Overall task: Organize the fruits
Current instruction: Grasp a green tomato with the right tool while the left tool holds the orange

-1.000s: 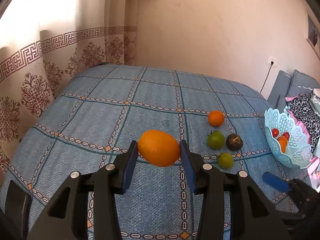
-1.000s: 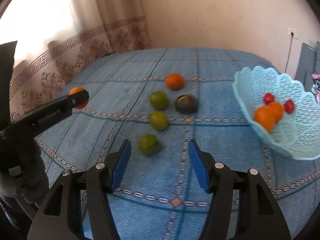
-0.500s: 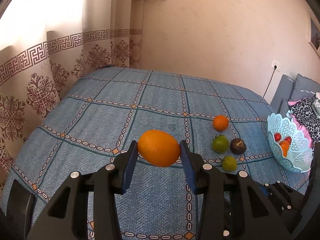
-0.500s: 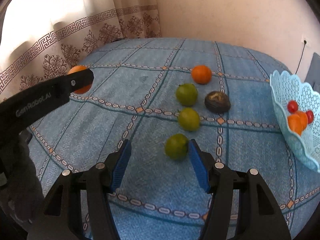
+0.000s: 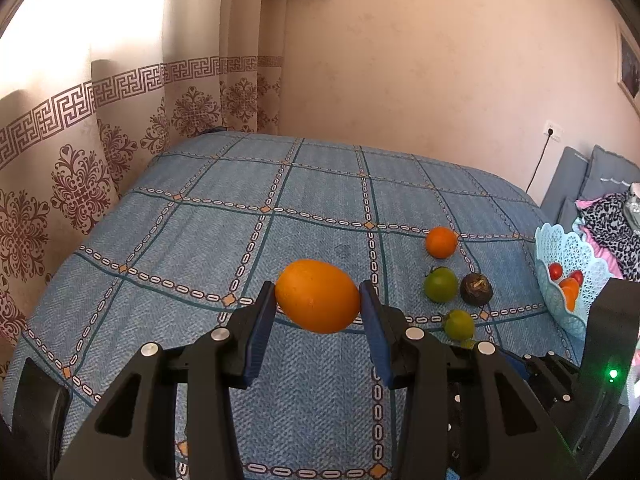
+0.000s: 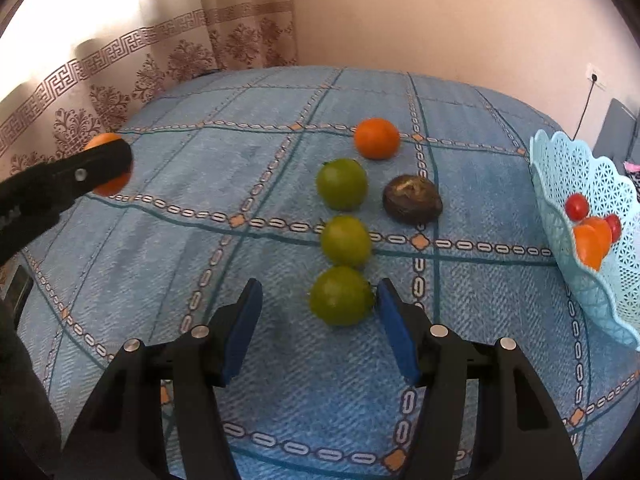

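The left tool (image 5: 319, 309) is clamped on a large orange (image 5: 318, 296), holding it clear above the blue patterned bed (image 5: 200, 240). The right tool (image 6: 318, 322) stands open around the nearest green fruit (image 6: 340, 296), which lies on the bed at the near end of a row of three; its right pad is just beside the fruit, the left one apart. The step in hand looks like the pick of this fruit. Next it calls for closing squarely on it, then carrying it to the turquoise basket (image 6: 560, 168) at the right.
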A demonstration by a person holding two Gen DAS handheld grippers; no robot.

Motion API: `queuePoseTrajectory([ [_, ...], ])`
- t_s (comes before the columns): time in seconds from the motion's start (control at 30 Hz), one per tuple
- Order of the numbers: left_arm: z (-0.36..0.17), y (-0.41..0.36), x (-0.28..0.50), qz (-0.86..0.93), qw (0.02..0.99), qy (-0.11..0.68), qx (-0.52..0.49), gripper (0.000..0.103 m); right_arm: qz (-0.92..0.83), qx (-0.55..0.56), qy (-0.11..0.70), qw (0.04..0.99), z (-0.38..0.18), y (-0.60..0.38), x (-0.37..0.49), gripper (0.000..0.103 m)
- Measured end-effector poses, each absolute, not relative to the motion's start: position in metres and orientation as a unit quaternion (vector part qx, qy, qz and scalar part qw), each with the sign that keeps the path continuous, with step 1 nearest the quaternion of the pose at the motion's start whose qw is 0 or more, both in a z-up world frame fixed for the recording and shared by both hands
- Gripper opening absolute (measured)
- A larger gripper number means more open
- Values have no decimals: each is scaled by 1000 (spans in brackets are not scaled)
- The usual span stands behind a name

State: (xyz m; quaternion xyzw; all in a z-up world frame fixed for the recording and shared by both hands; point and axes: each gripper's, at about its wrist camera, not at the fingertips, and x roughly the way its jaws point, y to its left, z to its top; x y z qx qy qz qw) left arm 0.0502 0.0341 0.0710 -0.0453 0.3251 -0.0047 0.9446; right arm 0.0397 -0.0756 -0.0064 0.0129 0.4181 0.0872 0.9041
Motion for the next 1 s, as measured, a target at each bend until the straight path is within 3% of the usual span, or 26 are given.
queuePoseTrajectory([
  [0.17,70,34,51,-7,944,326,-45,43,86,8,417,905,-8,-74,40,59],
  [0.27,70,35,50,-7,944,326,-46,43,82,6,417,905,-8,-73,40,48],
  [0.33,70,34,50,-8,944,326,-45,43,81,5,416,906,-8,-74,39,34],
  [0.4,69,33,50,-9,944,327,-44,43,83,11,416,905,-7,-76,39,30],
  [1.0,67,28,50,-15,943,330,-35,43,88,58,389,915,19,-99,23,30],
])
